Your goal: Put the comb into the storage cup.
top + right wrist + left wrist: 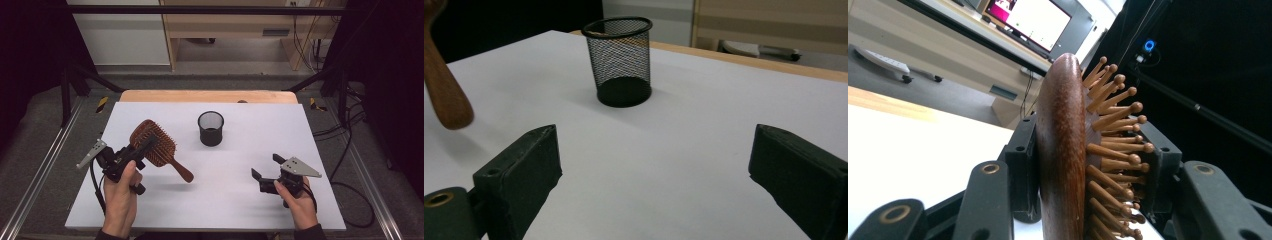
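A brown wooden hairbrush [157, 145] with wooden bristles hangs above the left part of the white table, its handle pointing down toward the middle. My left gripper [142, 147] is shut on the brush head [1073, 150], one jaw on its smooth back and one against the bristles. An empty black mesh cup [210, 128] stands upright at the table's centre back. My right gripper [267, 166] hovers low over the front right of the table, open, nothing between its jaws. In the right gripper view the mesh cup [620, 60] stands ahead and the brush handle [444, 90] juts in at the left.
The white table top [250, 145] rests on a wooden board [207, 96]. Metal rails run along both sides. Cables lie on the floor at the right [350, 150]. A shelf unit and a monitor [1028, 20] stand beyond the table.
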`<state>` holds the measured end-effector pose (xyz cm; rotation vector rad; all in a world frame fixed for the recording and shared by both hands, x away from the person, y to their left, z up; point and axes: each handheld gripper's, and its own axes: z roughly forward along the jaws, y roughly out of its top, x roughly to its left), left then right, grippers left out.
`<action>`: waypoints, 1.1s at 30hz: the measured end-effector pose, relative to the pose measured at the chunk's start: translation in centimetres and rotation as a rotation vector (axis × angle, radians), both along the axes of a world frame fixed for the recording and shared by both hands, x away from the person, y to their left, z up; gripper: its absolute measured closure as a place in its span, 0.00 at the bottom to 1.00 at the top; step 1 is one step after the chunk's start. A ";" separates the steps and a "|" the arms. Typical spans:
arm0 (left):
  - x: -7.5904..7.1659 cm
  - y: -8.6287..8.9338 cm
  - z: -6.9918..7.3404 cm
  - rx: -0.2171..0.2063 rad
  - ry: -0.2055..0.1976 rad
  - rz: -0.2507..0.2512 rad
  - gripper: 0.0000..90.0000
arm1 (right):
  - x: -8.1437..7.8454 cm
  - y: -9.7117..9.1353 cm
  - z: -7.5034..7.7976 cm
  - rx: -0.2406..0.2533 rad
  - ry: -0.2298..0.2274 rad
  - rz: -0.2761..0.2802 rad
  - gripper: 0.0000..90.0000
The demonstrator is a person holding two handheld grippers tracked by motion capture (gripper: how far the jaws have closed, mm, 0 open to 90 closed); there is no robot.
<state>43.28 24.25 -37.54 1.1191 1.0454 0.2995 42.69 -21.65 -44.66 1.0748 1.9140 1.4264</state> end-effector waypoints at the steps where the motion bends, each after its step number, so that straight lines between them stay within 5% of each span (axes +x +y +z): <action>1: 0.1 -0.1 0.3 -0.003 0.002 -0.001 0.58 | 0.1 0.0 -0.1 0.000 0.000 -0.008 0.07; 9: 1.5 -1.8 4.4 0.031 -0.032 -0.029 0.58 | 0.2 0.6 -0.3 -0.063 -0.001 -0.024 0.07; 19: 4.1 -4.7 8.2 0.075 -0.038 -0.076 0.58 | 0.4 0.5 -0.3 -0.053 -0.002 -0.048 0.07; 33: 8.1 -7.2 12.0 0.104 -0.083 -0.032 0.58 | 0.5 0.5 0.0 -0.040 -0.019 -0.044 0.07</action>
